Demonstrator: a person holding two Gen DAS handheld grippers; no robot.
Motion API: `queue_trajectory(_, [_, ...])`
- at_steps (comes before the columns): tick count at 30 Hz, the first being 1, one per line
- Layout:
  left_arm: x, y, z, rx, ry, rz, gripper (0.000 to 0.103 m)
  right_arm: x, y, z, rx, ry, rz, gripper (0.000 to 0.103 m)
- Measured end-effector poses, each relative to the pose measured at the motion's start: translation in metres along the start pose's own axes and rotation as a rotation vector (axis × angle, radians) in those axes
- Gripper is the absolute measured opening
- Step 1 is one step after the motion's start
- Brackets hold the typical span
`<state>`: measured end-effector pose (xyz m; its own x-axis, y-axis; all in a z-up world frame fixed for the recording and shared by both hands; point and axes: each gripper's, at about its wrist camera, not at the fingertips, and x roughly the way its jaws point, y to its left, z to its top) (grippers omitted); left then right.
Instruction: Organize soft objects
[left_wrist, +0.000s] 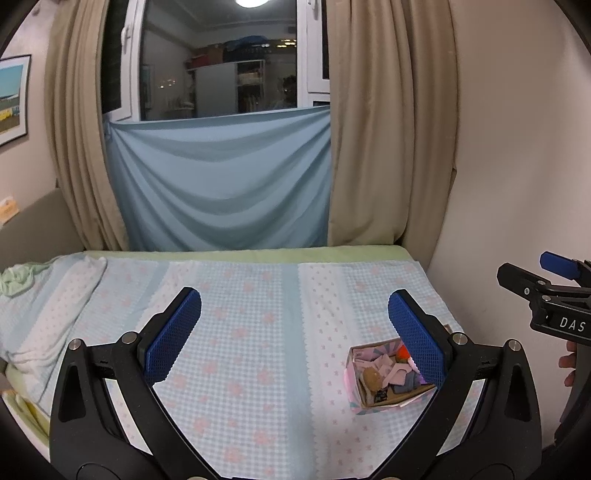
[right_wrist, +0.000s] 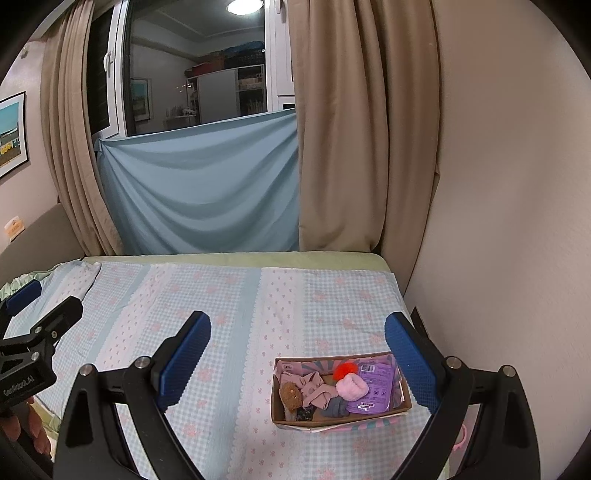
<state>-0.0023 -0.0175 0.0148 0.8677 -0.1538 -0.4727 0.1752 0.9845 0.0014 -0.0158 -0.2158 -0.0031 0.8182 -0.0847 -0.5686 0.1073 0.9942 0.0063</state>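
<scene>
A small cardboard box (right_wrist: 404, 404) sits on the checked bedspread (right_wrist: 236, 302) near the right side. It holds a brown plush toy (right_wrist: 291, 396), a pink fluffy ball (right_wrist: 352, 387), a red pompom (right_wrist: 344, 370), beige and grey cloth pieces and a purple packet (right_wrist: 373, 387). The box also shows in the left wrist view (left_wrist: 354, 393), partly behind the right finger. My right gripper (right_wrist: 297, 354) is open and empty, above and in front of the box. My left gripper (left_wrist: 293, 332) is open and empty, left of the box.
The bed runs to a blue sheet (left_wrist: 221, 184) and beige curtains (left_wrist: 388, 129) under a window. A wall (right_wrist: 498, 221) borders the bed on the right. A crumpled green cloth (left_wrist: 16, 280) lies at the bed's far left. A pink ring (right_wrist: 460, 439) lies right of the box.
</scene>
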Motion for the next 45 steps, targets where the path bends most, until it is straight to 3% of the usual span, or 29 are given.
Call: queue_trajectory(45, [0.002, 0.010, 0.001, 0.031, -0.014, -0.004, 0.101, -0.001, 0.014, -0.001, 0.014, -0.007, -0.023, 0.094])
